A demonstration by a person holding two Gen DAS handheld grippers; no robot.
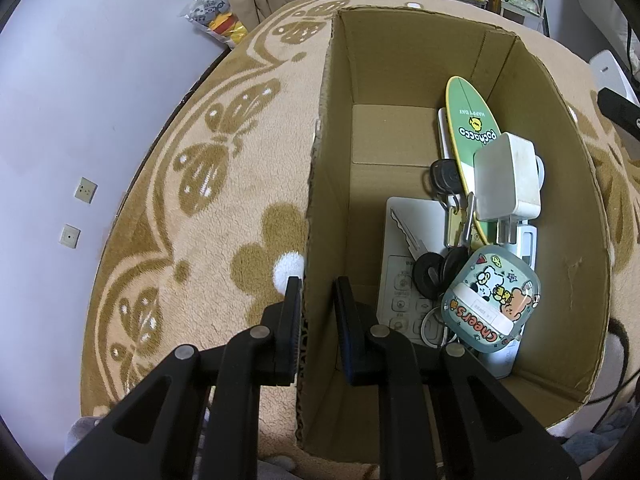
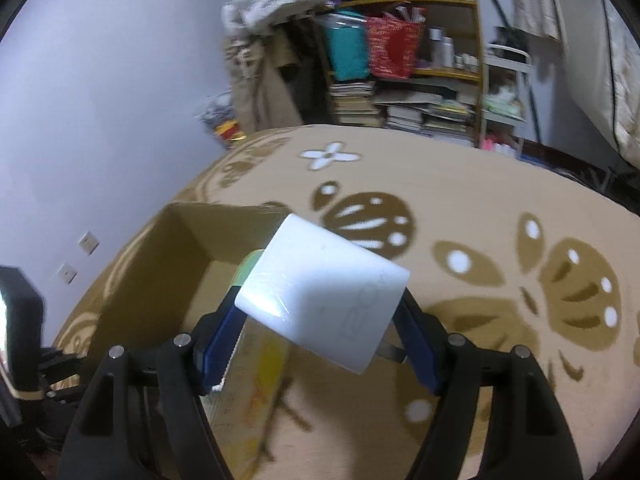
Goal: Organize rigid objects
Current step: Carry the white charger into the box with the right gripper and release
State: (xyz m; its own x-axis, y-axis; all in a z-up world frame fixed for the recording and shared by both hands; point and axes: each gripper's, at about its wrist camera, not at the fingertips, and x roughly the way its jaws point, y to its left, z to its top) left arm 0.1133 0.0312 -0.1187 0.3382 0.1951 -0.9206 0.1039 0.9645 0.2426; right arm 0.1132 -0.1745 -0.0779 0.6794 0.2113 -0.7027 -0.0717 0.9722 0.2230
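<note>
Left gripper (image 1: pixel 317 304): your jaws stand narrow and pinch the near left wall of the cardboard box (image 1: pixel 320 184); one finger is outside the wall, the other inside.
Right gripper (image 2: pixel 320 344): your jaws stand wide and hold a white charger (image 2: pixel 322 294) between the blue pads; it is tilted, and a metal prong shows at its 4 o'clock corner.
Box position: in the right wrist view the box lies at 9 o'clock from the held charger, on the beige blanket (image 2: pixel 460 208) with brown flower pattern. This view is blurred, so I cannot tell whether the charger is over the box or just beside it.
Box contents: all things lie on the right half of the floor. A second white charger (image 1: pixel 507 179) rests on a green oval board (image 1: pixel 472 128). At 7 o'clock from it are keys (image 1: pixel 430 256) on a white remote (image 1: pixel 404 280). A cartoon case (image 1: pixel 490 294) lies at 6 o'clock, near the right wall.
Left half of the box: bare cardboard floor.
</note>
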